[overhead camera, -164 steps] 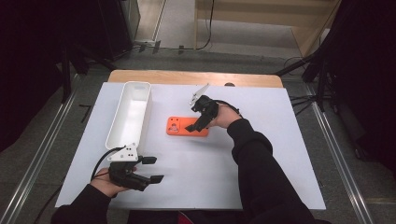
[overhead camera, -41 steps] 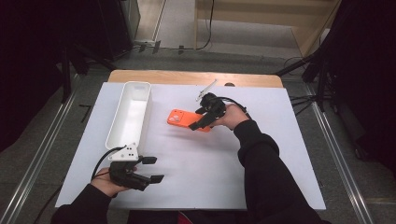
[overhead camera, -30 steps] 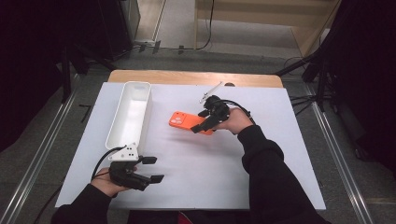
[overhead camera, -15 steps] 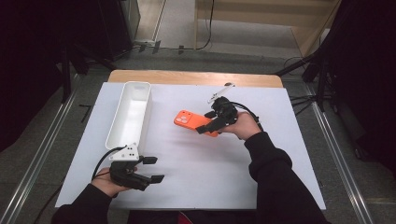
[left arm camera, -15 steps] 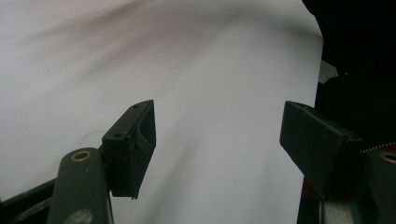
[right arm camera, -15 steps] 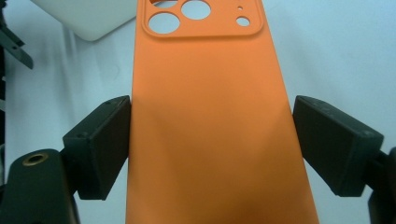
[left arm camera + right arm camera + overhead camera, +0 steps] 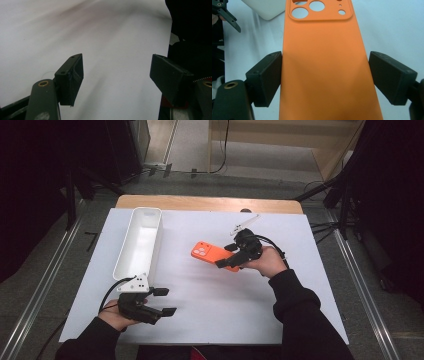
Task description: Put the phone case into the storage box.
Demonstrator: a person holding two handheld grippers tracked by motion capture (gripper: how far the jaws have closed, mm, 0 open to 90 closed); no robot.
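An orange phone case (image 7: 206,252) with round camera cutouts is held a little above the white table sheet, right of centre. My right gripper (image 7: 226,256) is shut on its near end; in the right gripper view both pads press the case's (image 7: 322,50) long edges around the gripper's middle (image 7: 324,75). My left gripper (image 7: 166,301) rests at the front left of the sheet, open, with nothing between its fingers (image 7: 72,72).
A long white tray (image 7: 147,210) stands at the left, its corner (image 7: 272,10) visible beyond the case. A small pale tool (image 7: 245,224) lies at the back near the wooden table edge (image 7: 210,202). Dark floor and stands surround the table.
My right gripper took the orange case off the sheet and has carried it to the right. The left gripper has stayed where it was.
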